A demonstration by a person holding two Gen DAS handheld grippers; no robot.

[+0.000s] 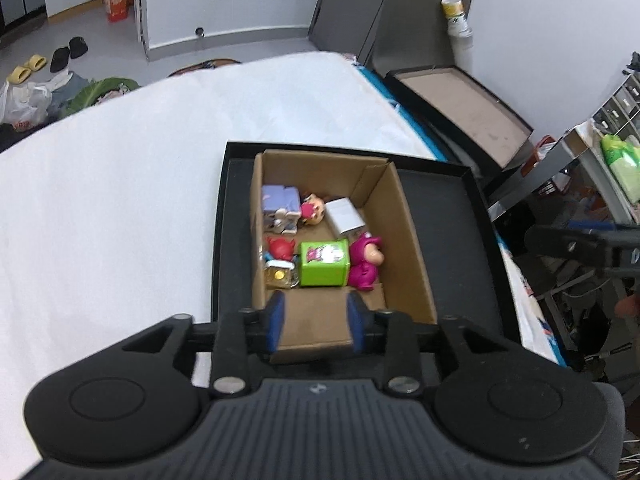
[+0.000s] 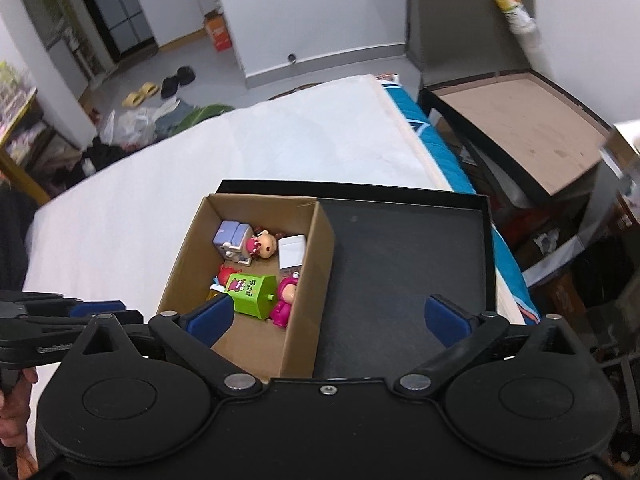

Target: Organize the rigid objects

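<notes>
Fingers of the left gripper (image 1: 316, 320), blue-padded, stand partly open with nothing between them, poised above the near end of the open brown cardboard box (image 1: 416, 264). Fingers of the right gripper (image 2: 328, 318) are spread wide and also empty, straddling the box's right wall and the bare floor of the shallow black tray (image 2: 404, 276) that the box sits in. The tray rests on a white mattress (image 1: 120, 184).

All visible toys lie inside the box: a green cube-shaped toy box (image 1: 323, 263), a magenta bear figure (image 1: 365, 266) just beside it, a red figure (image 1: 280, 249), a small clear-and-gold bottle (image 1: 280, 276), a lavender block toy (image 1: 280, 204), a doll head with a pink bow (image 1: 312, 208) and a white box (image 1: 344, 216).

The placing step appears complete. Judged from this layout, both grippers should lift clear without catching the cardboard rim, and any further item should go into the free floor at the box's near end.

Motion blur softens both views. Contact between neighbouring toys cannot be confirmed. The left gripper shows only partly at the right view's left edge, beside a person's hand (image 2: 14, 412). No loose items outside the box are discernible.
</notes>
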